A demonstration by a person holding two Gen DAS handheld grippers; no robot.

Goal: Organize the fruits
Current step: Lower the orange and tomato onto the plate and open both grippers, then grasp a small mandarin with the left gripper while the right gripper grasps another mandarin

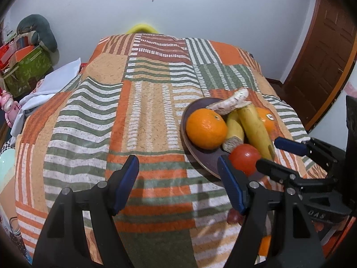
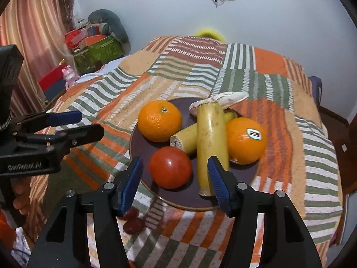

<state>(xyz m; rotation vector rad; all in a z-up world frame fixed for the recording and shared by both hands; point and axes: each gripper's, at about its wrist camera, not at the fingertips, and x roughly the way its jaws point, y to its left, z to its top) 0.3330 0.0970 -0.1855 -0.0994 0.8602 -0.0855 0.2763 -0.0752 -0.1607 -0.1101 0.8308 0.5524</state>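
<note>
- Looking along the right gripper [image 2: 175, 183], we see its blue-padded fingers spread wide with nothing between them, poised over the near rim of the dark plate [image 2: 142, 149].
- On that plate we count a red tomato [image 2: 170, 167] nearest us, a long banana piece [image 2: 212, 145] lying toward us over a shorter banana piece [image 2: 185, 137], a plain orange [image 2: 159, 120] at the back left, and a stickered orange [image 2: 245, 143] on the right.
- A pale, peeled-looking piece [image 2: 223, 99] rests on the plate's far edge, touching the long banana's far end.
- Our left gripper [image 1: 178, 183] is also released, its fingers wide apart over the bare striped tablecloth [image 1: 111, 111], just left of the plate [image 1: 207, 163].
- In the left wrist view the right gripper [image 1: 281, 154] reaches in from the right, beside the tomato [image 1: 244, 158].
- Two small dark red fruits [image 2: 132, 222] lie on the cloth just off the plate's near rim; we cannot tell what they are.
</note>
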